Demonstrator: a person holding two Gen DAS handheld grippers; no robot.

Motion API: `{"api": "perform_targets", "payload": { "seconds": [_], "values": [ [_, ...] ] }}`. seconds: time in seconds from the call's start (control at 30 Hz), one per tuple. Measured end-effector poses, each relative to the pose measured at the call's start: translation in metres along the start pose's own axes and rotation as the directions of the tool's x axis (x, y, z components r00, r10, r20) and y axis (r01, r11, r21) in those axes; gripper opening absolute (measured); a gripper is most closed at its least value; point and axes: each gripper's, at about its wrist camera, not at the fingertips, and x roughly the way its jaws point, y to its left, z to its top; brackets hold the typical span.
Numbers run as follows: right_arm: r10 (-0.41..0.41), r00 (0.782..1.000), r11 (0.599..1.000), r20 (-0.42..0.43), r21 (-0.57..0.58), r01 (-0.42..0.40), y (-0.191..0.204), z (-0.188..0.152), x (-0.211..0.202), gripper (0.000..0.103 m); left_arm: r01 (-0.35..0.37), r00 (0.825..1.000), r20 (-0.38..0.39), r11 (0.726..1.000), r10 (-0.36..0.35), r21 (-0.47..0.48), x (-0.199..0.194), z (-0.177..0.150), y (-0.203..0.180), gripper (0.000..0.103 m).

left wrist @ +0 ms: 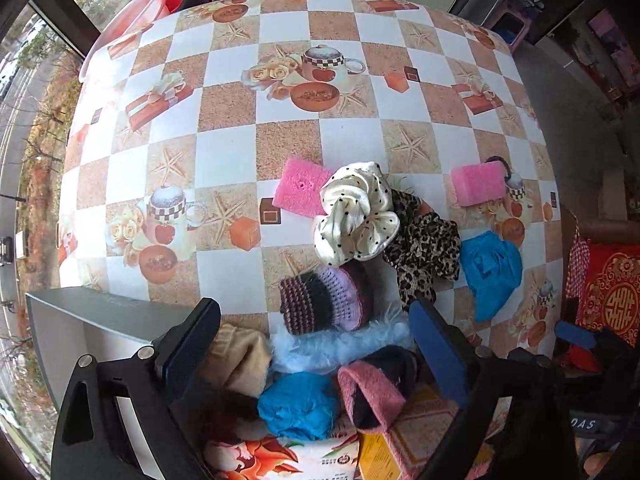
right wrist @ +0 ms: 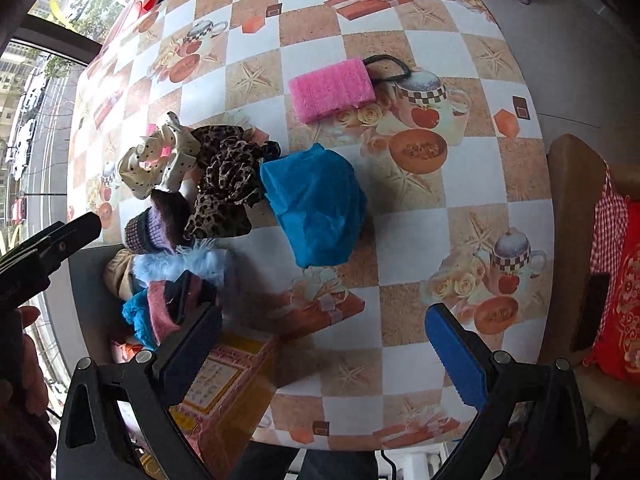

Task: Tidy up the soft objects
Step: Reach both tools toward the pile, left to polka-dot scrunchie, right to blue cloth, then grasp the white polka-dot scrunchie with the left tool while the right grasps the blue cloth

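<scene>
We read no clear label. Both grippers, left (left wrist: 316, 352) and right (right wrist: 324, 340), fingers apart, empty. Crinkly blue cloth (right wrist: 314, 200) lies just beside fuzzy leopard scrunchie (right wrist: 228, 182), w/ spongy pink block (right wrist: 332, 90) beyond.

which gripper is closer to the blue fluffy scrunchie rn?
Left. The left gripper hovers right over the blue fluffy scrunchie, fingers either side of it. The right gripper sits off to the scrunchie's right, over bare tablecloth.
</scene>
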Motion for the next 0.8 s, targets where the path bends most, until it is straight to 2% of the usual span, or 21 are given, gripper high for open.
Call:
{"api": "perform_targets", "payload": {
  "seconds": [0.2,0.27,0.37,0.4,0.43,0.47,0.5,0.57,0.63,0.8],
  "values": [
    [-0.015,1.0,0.999,-0.021,-0.037,0.014,0.004,0.03,0.033,0.102,-0.037,0.999,-0.025,0.999,0.036,-0.014,0.034,0.028,-0.014,0.09],
    [-0.025,1.0,0.999,-0.017,-0.049,0.024,0.004,0.039,0.042,0.102,-0.055,0.998,-0.042,0.998,0.055,-0.016,0.046,0.036,-0.016,0.083],
    [-0.031,0.999,0.998,-0.025,-0.056,0.029,0.003,0.047,0.055,0.102,-0.066,0.994,-0.09,0.998,0.064,-0.018,0.064,0.041,-0.016,0.061],
    [-0.024,0.999,0.998,-0.03,-0.051,0.022,0.001,0.05,0.059,0.101,-0.046,0.994,-0.104,0.999,0.044,-0.023,0.069,0.042,-0.016,0.039],
    [-0.011,0.999,0.999,-0.032,-0.046,0.01,-0.001,0.051,0.062,0.098,-0.012,0.993,-0.116,1.0,0.009,-0.029,0.072,0.042,-0.016,0.022],
    [0.003,0.999,0.999,-0.035,-0.041,-0.005,-0.003,0.053,0.064,0.082,0.009,0.993,-0.119,0.999,-0.013,-0.034,0.074,0.042,-0.016,0.02],
    [0.017,0.999,0.999,-0.047,-0.034,-0.018,-0.005,0.054,0.067,0.057,0.019,0.994,-0.107,0.999,-0.023,-0.035,0.073,0.042,-0.016,0.016],
    [0.062,0.996,0.998,-0.066,-0.014,-0.063,-0.013,0.053,0.07,0.035,0.041,0.997,-0.064,0.999,-0.043,-0.033,0.064,0.039,-0.016,0.014],
    [0.085,0.995,0.996,-0.049,-0.009,-0.086,-0.025,0.052,0.066,0.035,0.073,0.997,-0.013,0.997,-0.074,-0.037,0.051,0.037,-0.014,0.013],
    [0.13,0.991,0.991,0.018,-0.021,-0.13,-0.037,0.051,0.041,0.035,0.061,0.996,0.062,0.998,-0.06,-0.013,0.025,0.035,-0.011,0.013]
  ]
}}
